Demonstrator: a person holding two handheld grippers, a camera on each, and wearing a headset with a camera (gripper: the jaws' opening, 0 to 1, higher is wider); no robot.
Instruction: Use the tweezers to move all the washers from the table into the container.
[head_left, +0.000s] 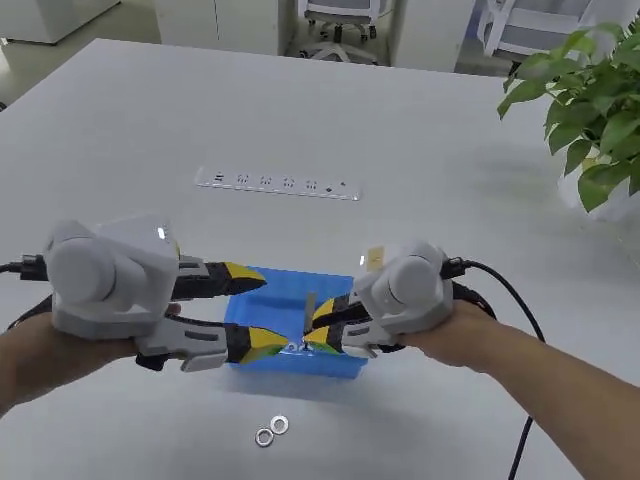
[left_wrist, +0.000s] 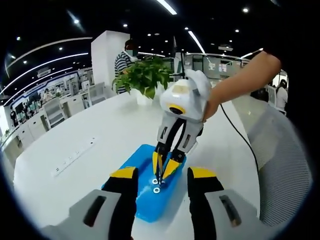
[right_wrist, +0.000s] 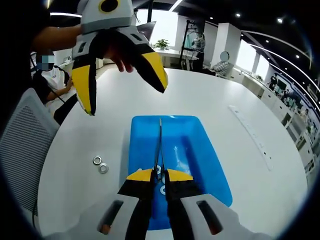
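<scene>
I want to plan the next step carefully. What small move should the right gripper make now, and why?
Probably lift the tweezers out of the blue container and swing toward the two washers on the table. The right gripper is shut on the tweezers over the container, and those two lie outside it.

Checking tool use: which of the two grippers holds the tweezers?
The right gripper, shut on the tweezers over the blue container; the left gripper is open and holds nothing.

Open-plan ofc: swivel chairs (head_left: 340, 12), potted plant (head_left: 590, 100).
</scene>
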